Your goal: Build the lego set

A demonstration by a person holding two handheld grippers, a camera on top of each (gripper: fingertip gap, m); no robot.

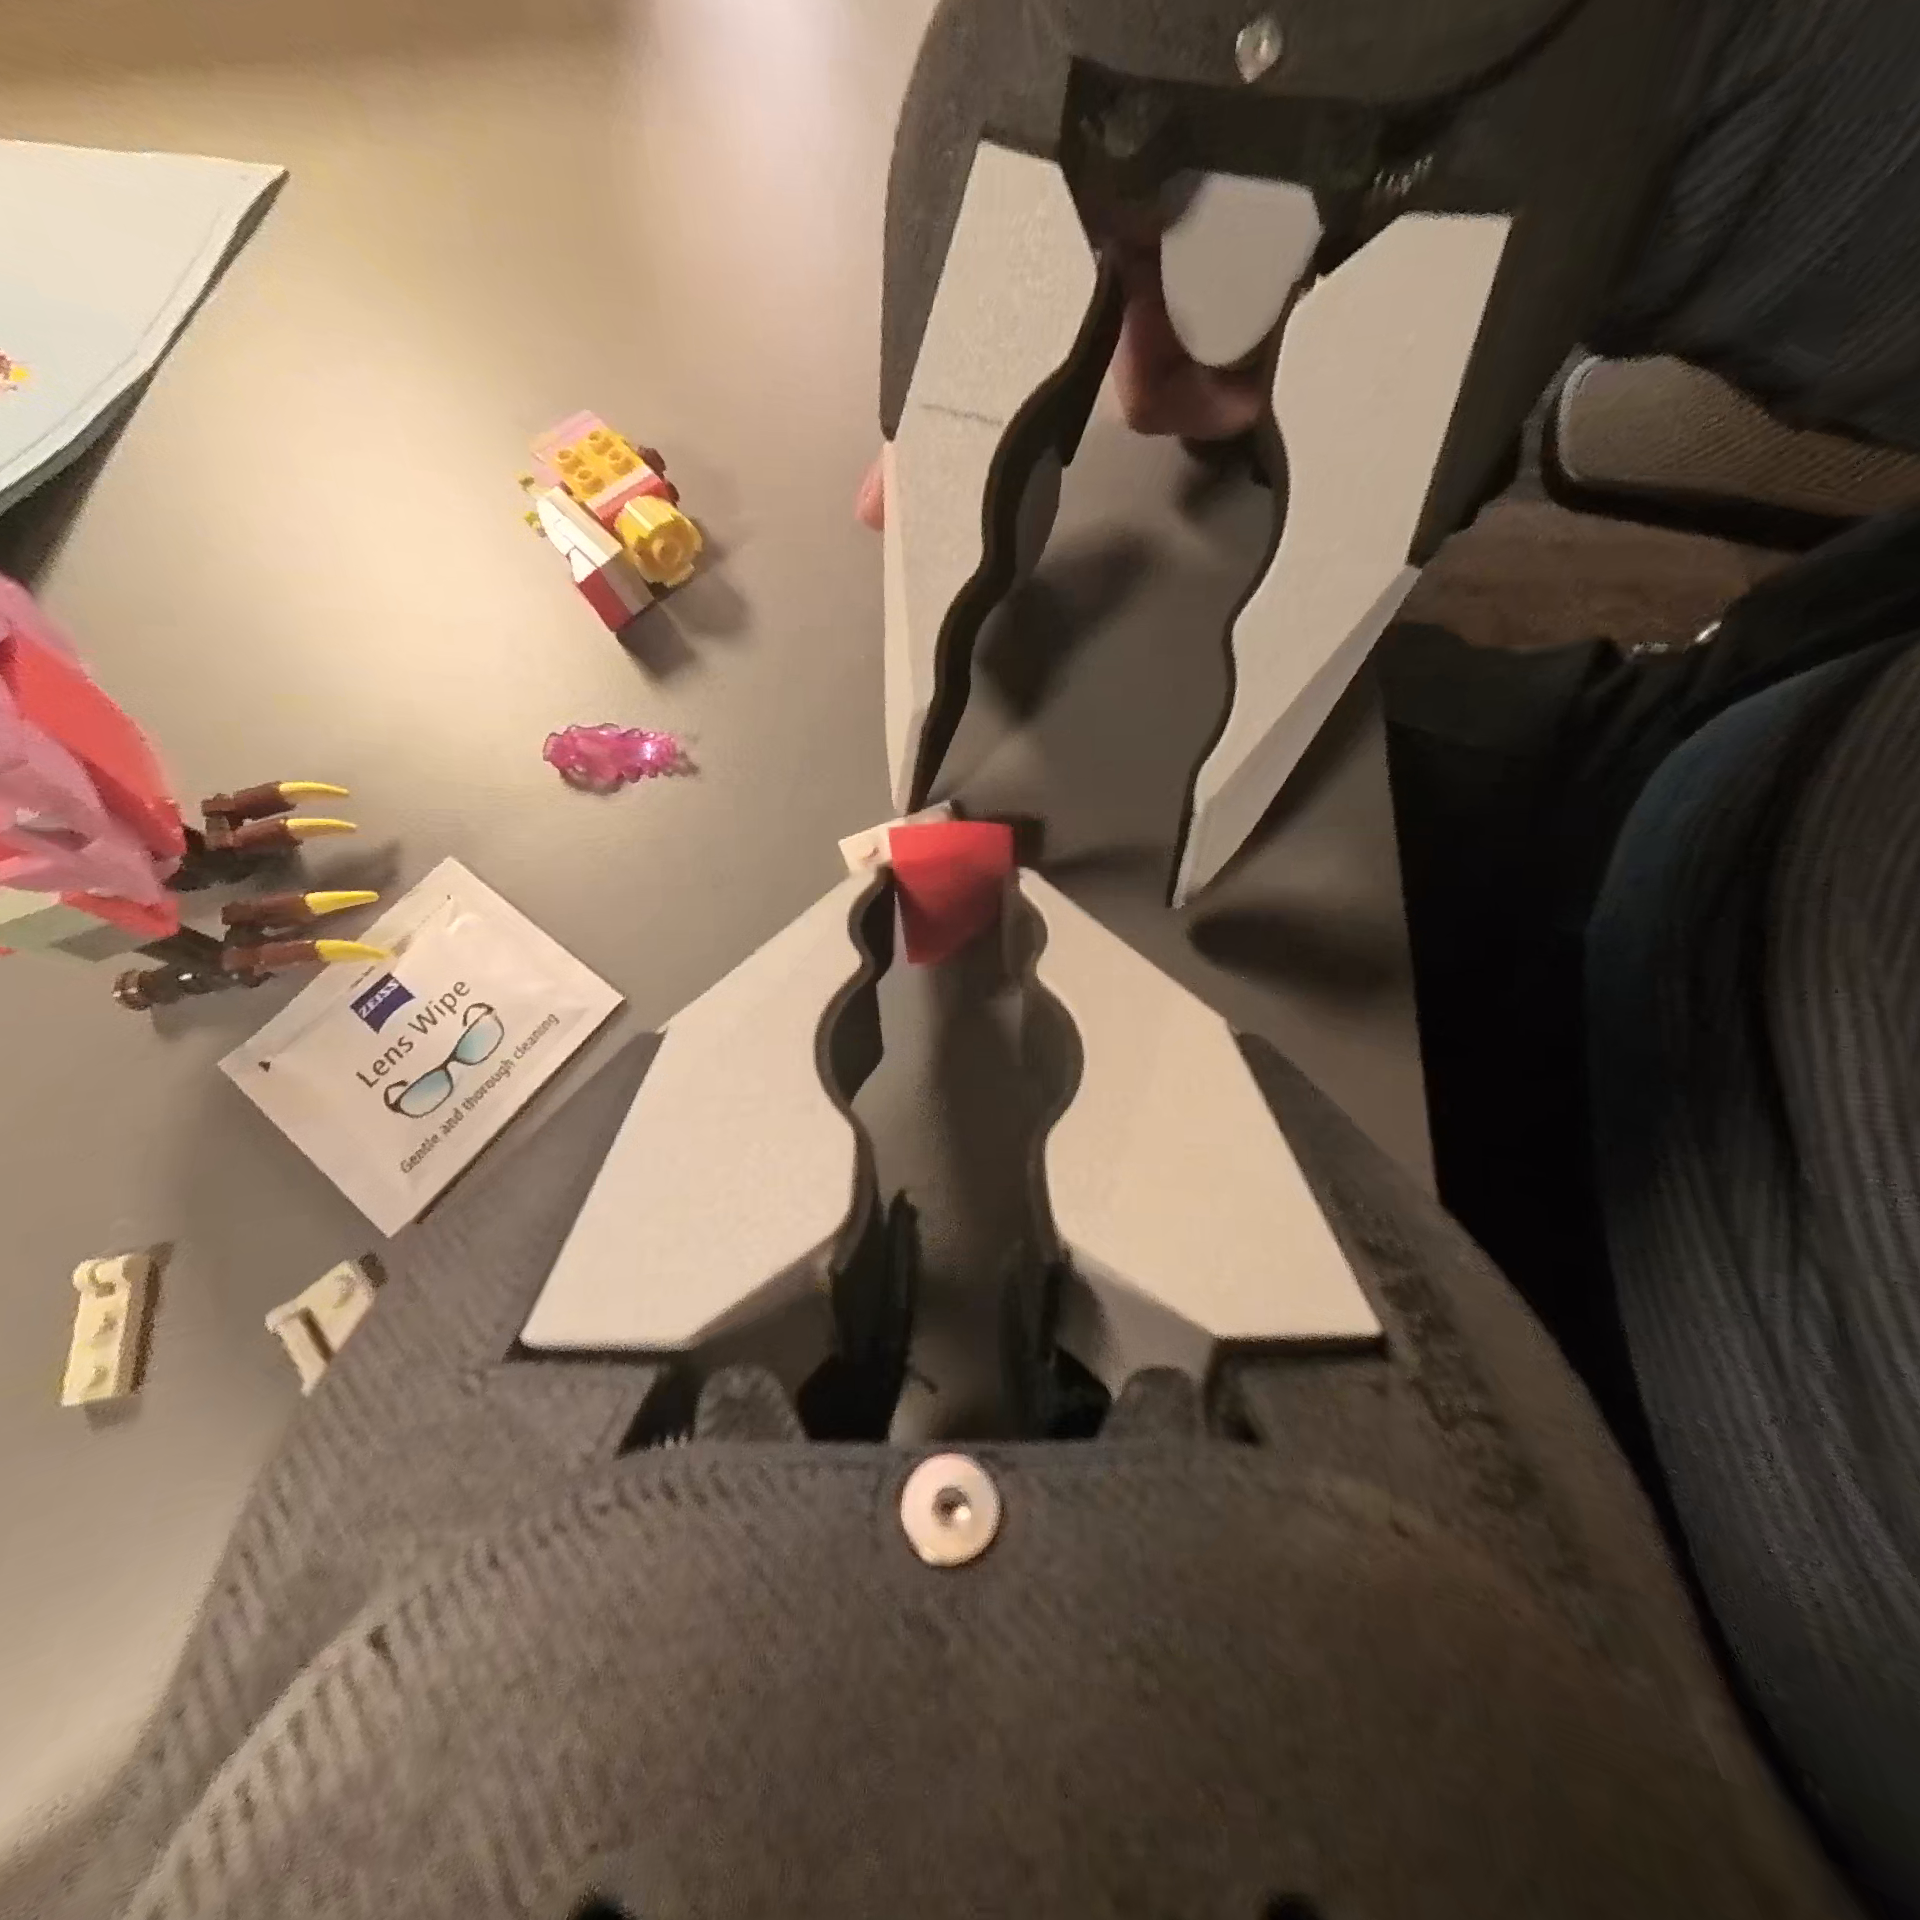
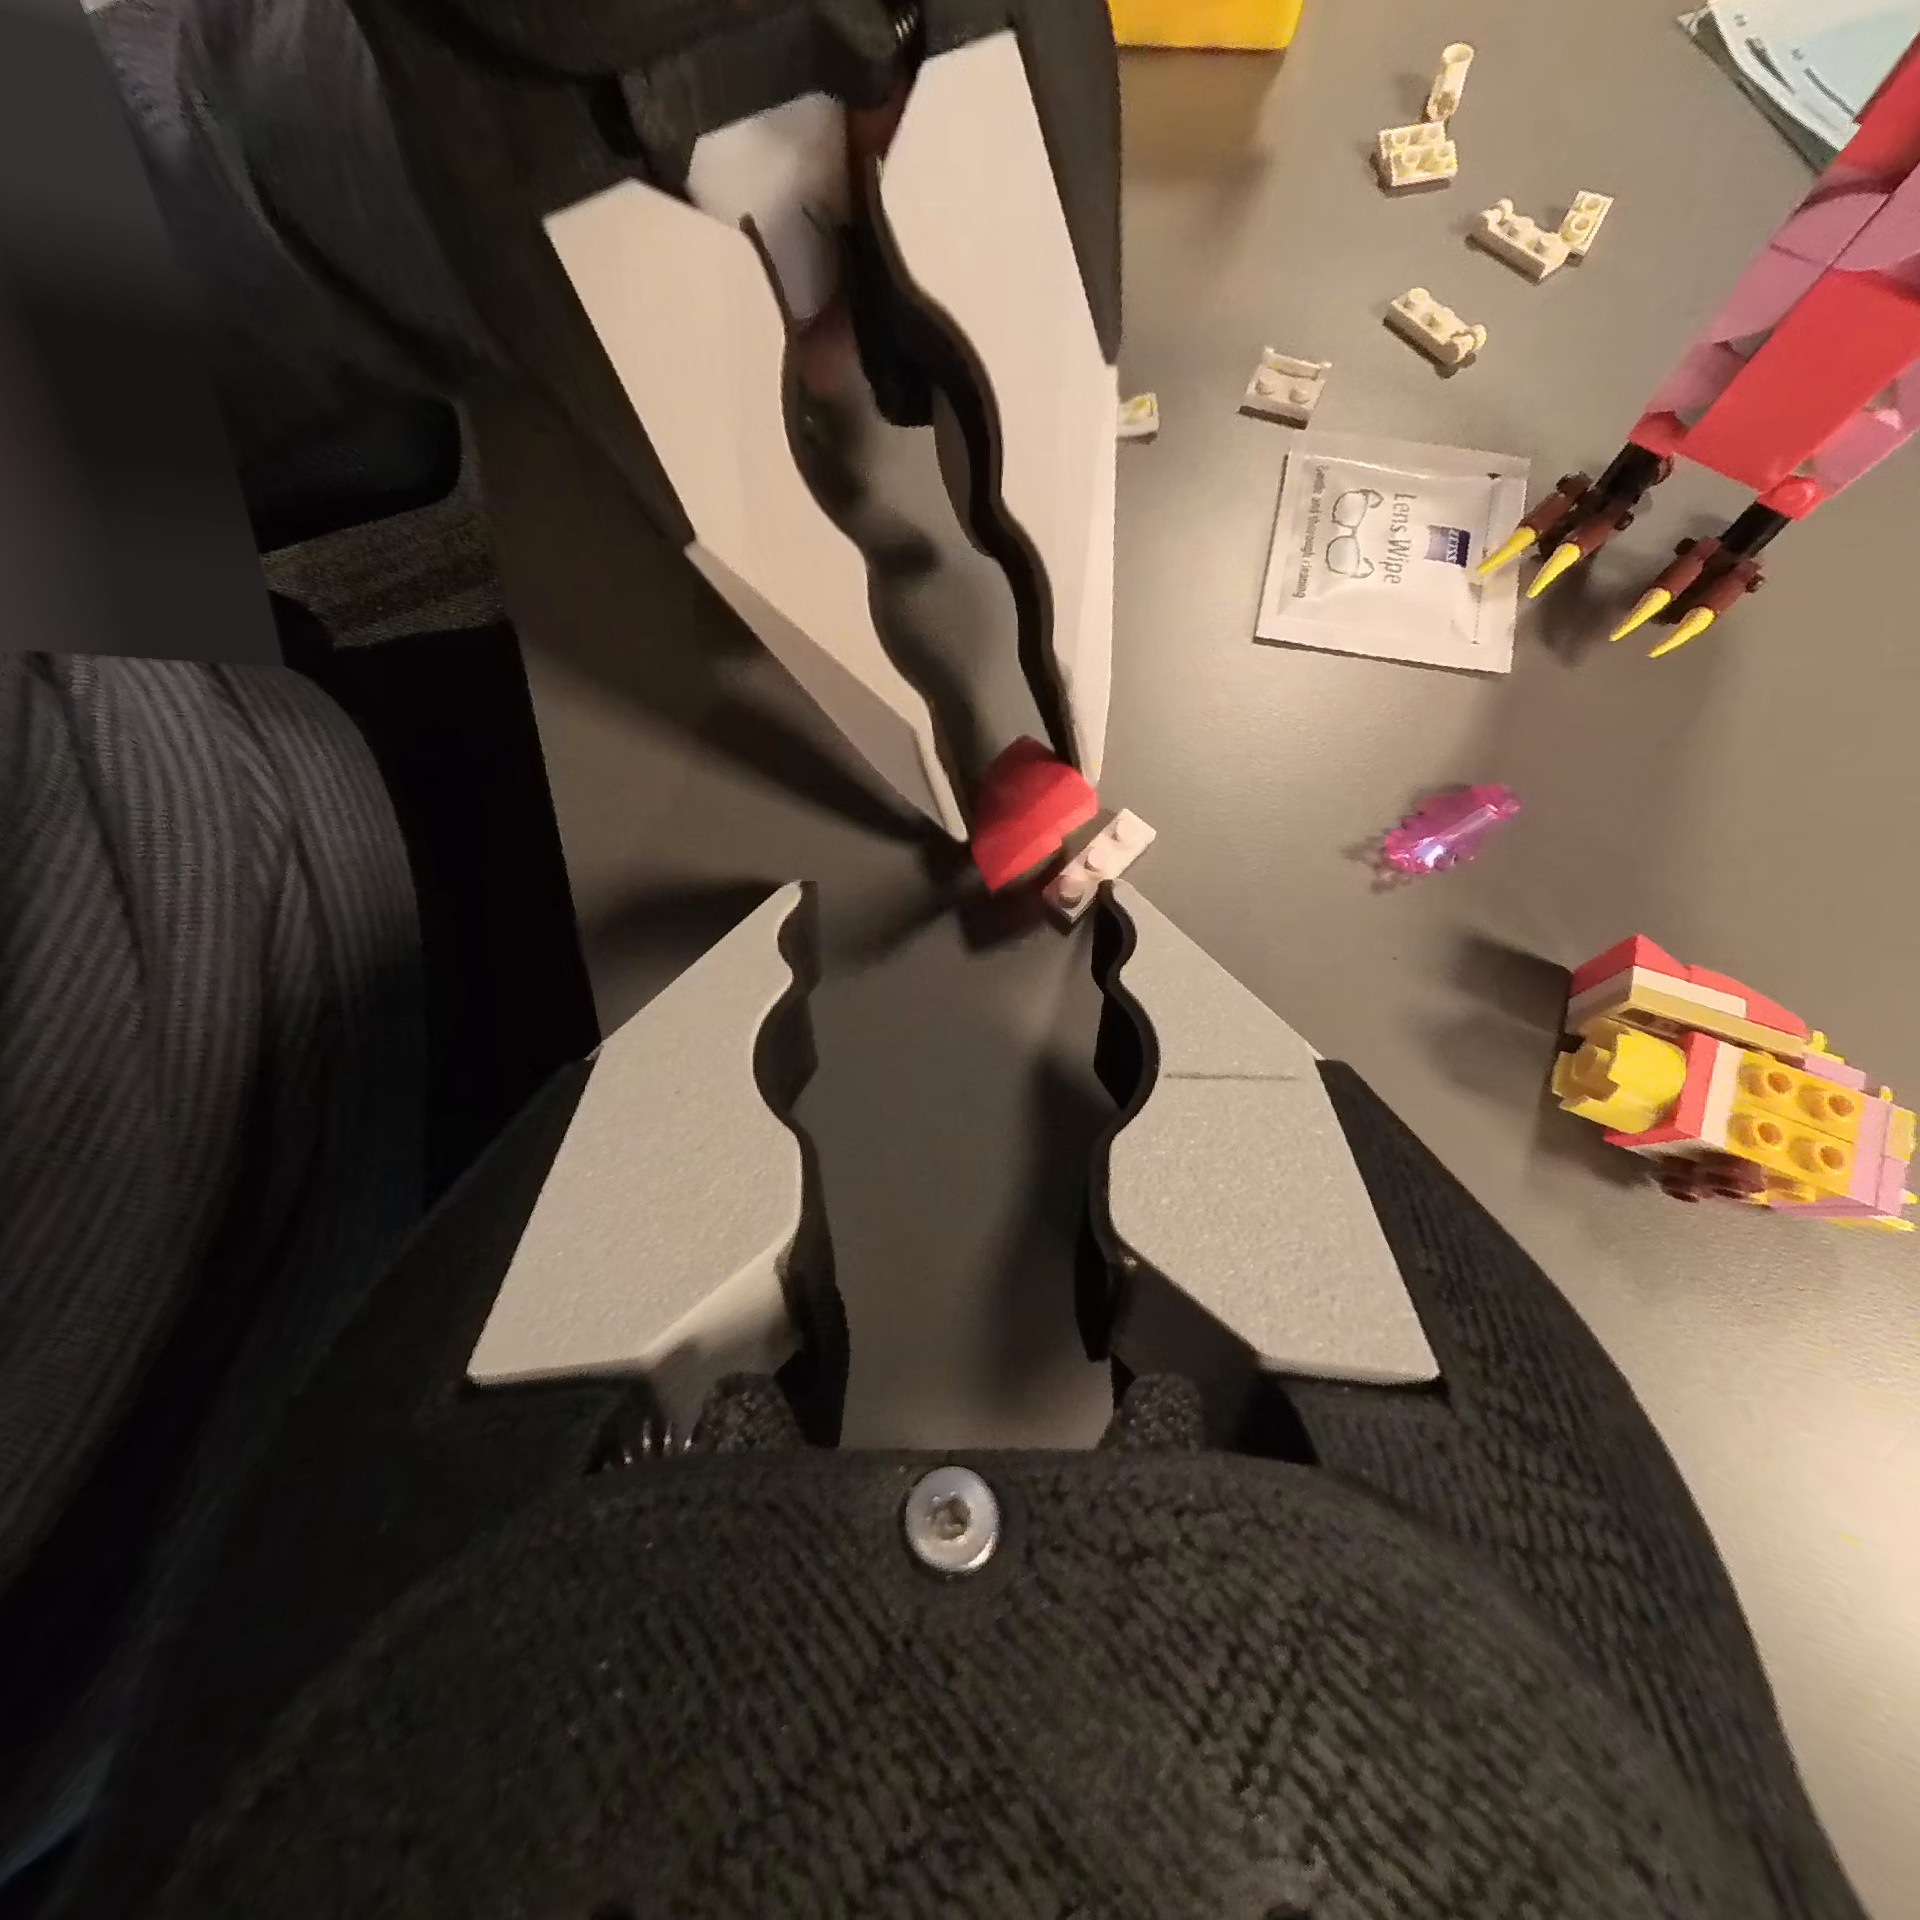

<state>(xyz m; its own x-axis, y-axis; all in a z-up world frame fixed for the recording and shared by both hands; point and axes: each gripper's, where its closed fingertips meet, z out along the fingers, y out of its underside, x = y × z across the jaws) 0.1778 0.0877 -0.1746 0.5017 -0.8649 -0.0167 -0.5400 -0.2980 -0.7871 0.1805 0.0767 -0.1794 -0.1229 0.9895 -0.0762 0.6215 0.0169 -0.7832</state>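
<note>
Left gripper (image 1: 951, 883) clenched on a red slope brick (image 1: 951, 888); right gripper (image 2: 956, 904) released.
Keep the right fingertip (image 2: 1117, 904) steady against the white plate (image 2: 1107, 857) at two o'clock.

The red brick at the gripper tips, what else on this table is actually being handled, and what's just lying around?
Being handled:
- red brick with its small white plate, clamped in the left gripper
- right gripper, open, its tip at the plate

Lying about:
- lens wipe sachet
- pink crystal piece
- clawed red model
- yellow-and-red build
- cream bricks

Left tongs (image 1: 951, 883) pinching red brick (image 1: 951, 883), right tongs (image 1: 1049, 842) opposite, splayed
</note>
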